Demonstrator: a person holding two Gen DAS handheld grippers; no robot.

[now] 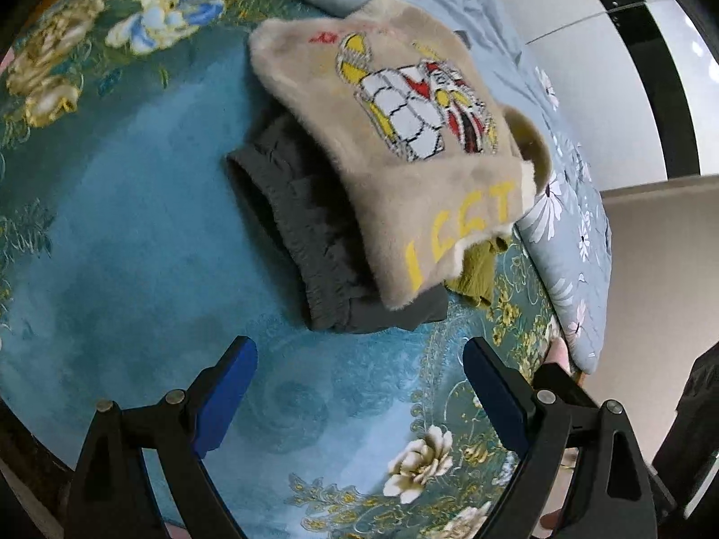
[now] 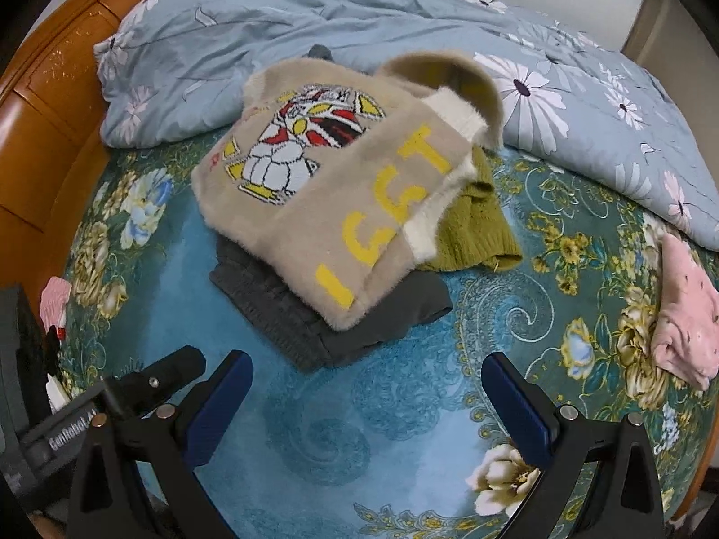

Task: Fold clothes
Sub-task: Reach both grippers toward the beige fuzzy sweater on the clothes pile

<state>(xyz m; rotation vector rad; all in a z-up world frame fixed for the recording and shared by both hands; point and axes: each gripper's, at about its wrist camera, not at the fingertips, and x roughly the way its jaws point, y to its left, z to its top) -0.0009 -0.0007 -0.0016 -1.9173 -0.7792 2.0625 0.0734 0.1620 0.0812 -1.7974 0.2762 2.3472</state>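
A folded beige fuzzy sweater (image 1: 395, 157) with a robot picture and yellow letters lies on top of a stack on the bed; it also shows in the right wrist view (image 2: 323, 197). Under it lie a folded dark grey garment (image 1: 292, 233) (image 2: 287, 319) and an olive-green knit (image 1: 478, 276) (image 2: 472, 229). My left gripper (image 1: 359, 386) is open and empty, just in front of the stack. My right gripper (image 2: 366, 397) is open and empty, also in front of the stack. The left gripper's body (image 2: 148, 382) shows at the left of the right wrist view.
A teal floral bedspread (image 2: 404, 426) covers the bed. A crumpled light-blue flowered duvet (image 2: 314, 13) lies behind the stack. A pink garment (image 2: 687, 319) lies at the right. A wooden headboard (image 2: 40, 103) runs along the left. The bed edge (image 1: 579, 373) is at the right.
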